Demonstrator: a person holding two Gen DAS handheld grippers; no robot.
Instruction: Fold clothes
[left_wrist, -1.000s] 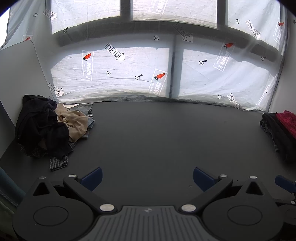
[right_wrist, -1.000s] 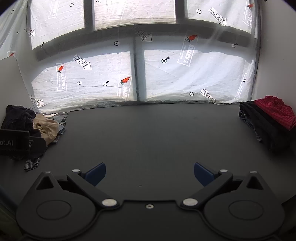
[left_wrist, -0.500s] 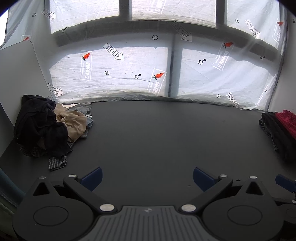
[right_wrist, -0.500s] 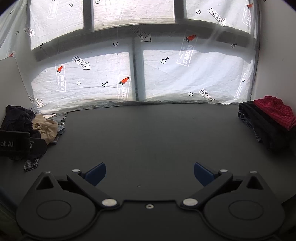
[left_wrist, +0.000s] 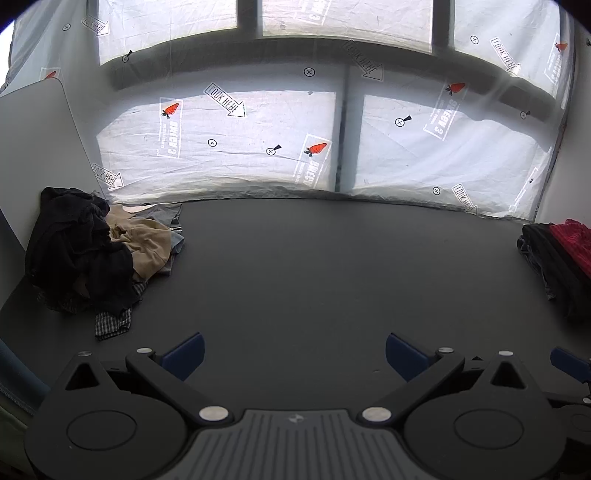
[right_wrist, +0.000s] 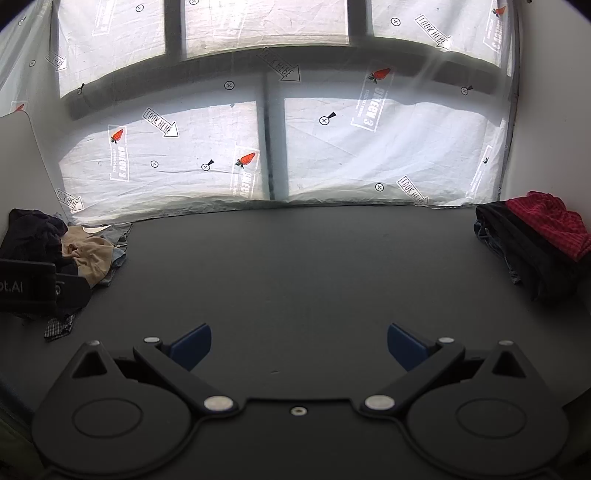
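Table (left_wrist: 314, 266): dark grey top fills mid frame in both views. Far edge runs along the plastic sheet (left_wrist: 229, 155) w/ carrot prints and "LOOK HERE" arrows, covering the window behind. White board (left_wrist: 33, 147) closes off the upper left; white wall on the right. Wide bare stretch of tabletop between the two clothes piles, so your room to move is the whole centre.

Clothes: unfolded pile (left_wrist: 85, 251) at mid left of left-cam frame: black garment on top, tan one beside it toward the window, a checked bit at the near edge. Same pile in right cam (right_wrist: 70, 251), partly hidden by the other tool. Second pile (right_wrist: 532, 236) at mid right, up against the wall: red checked piece on top of black, w/ a bit of blue-grey fabric at its left edge; also seen at far right of left cam (left_wrist: 554, 254).

Your left gripper (left_wrist: 293, 354): jaws spread wide, blue pads well apart, nothing between them, touching no cloth. Held above the near part of the table, pointing at the window.

Your right gripper (right_wrist: 299, 345): also spread wide, nothing held, no contact w/ cloth. Same heading. The two tools sit side by side.
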